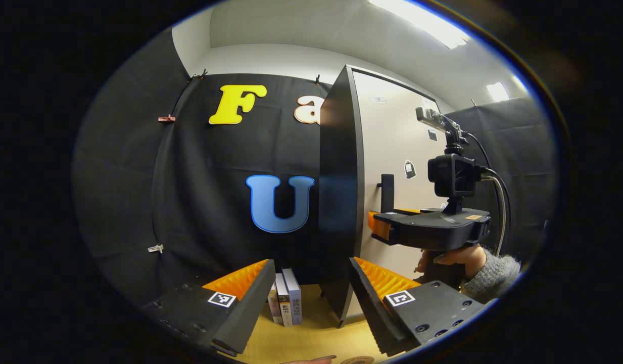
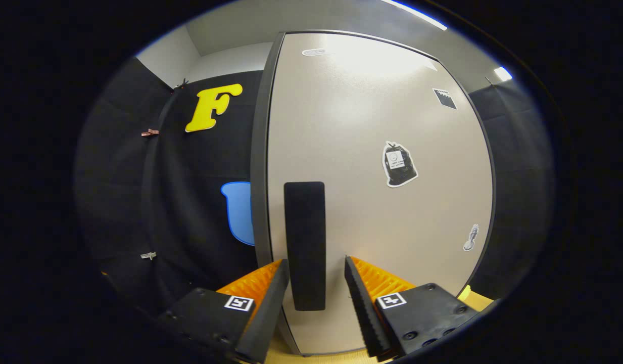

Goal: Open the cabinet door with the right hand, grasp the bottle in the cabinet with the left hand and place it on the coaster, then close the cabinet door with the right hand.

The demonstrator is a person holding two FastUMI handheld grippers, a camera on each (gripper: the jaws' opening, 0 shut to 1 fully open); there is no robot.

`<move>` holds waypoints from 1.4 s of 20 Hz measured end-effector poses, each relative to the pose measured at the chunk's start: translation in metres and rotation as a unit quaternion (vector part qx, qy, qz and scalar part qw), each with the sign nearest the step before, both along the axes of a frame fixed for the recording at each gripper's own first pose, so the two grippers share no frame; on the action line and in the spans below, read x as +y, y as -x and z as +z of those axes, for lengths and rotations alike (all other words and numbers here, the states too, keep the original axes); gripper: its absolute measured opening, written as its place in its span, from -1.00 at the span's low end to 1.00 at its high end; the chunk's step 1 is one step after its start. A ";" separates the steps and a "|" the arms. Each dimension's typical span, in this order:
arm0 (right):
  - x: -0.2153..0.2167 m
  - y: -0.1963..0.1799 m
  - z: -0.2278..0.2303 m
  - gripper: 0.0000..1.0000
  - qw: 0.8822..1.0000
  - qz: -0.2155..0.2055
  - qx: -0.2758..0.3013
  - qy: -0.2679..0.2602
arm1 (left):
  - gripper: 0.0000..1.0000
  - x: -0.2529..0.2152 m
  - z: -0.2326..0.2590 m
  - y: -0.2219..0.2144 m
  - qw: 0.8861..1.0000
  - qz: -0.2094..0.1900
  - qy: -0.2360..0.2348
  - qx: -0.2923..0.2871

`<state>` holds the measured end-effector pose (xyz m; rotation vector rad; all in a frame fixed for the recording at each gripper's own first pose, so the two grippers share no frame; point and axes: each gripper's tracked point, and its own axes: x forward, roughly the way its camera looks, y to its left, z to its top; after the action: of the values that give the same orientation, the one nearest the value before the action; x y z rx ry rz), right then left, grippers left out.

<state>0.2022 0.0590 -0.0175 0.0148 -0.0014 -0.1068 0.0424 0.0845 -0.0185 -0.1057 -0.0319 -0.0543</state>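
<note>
Black cloth covers the booth behind a tall cabinet that stands on a pale wooden worktop [image 1: 311,338]. The cabinet door [image 2: 372,202] is closed, so the bottle I must fetch is hidden; by the task it should be inside the cabinet, but I cannot see it. On the door there is a dark upright handle [image 2: 304,242] near the left edge. In the right gripper view, my right gripper [image 2: 314,283] is open, with one finger on each side of the lower part of the handle; I cannot tell if either finger touches it. In the left gripper view, the same gripper [image 1: 379,225] appears farther off at the handle [image 1: 387,193], with a hand [image 1: 455,255] in a grey sleeve holding it.

My left gripper [image 1: 311,288] is open too and holds nothing. It hovers above the worktop, near the cabinet's dark side panel [image 1: 336,202]. Some books [image 1: 286,298] stand on the worktop just beside the cabinet. At the bottom edge of that view I see a small round thing [image 1: 356,360], perhaps the coaster, but too little of it shows to be sure.

I judge that I am at the first step, opening the door. The next move calls for closing the right fingers firmly on the handle, then pulling so the door swings on its hinges, while the left gripper waits out of its way.
</note>
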 end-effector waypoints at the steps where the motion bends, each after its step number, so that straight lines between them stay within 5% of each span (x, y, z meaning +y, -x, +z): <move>1: 0.002 0.002 -0.001 0.32 1.000 0.003 0.003 -0.005 | 0.84 0.002 0.001 0.001 1.000 0.002 0.000 0.000; 3: 0.010 -0.002 0.000 0.29 1.000 0.015 0.001 -0.012 | 0.84 0.003 0.001 0.002 1.000 0.004 0.001 0.001; 4: 0.009 -0.007 -0.002 -0.22 1.000 0.006 0.001 -0.011 | 0.84 0.004 -0.001 0.003 1.000 0.005 0.000 0.002; 7: 0.009 0.004 0.002 -0.28 1.000 -0.004 -0.004 0.014 | 0.84 0.005 -0.001 0.009 1.000 0.009 0.001 0.004; 11: 0.006 0.005 0.000 -0.83 1.000 -0.023 0.015 0.014 | 0.83 0.010 -0.001 0.019 1.000 0.017 0.001 0.005; 17: 0.008 0.039 0.000 -0.83 0.999 -0.009 0.029 0.019 | 0.83 0.006 0.010 0.037 1.000 0.016 -0.005 -0.012; 28: -0.017 0.112 0.006 -0.83 0.999 -0.006 0.040 0.010 | 0.83 -0.047 0.016 0.062 0.998 -0.052 -0.005 -0.018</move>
<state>0.0905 0.0416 -0.0113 -0.0101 0.0778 -0.1190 -0.0197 0.0376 -0.0022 -0.0971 -0.0620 -0.1605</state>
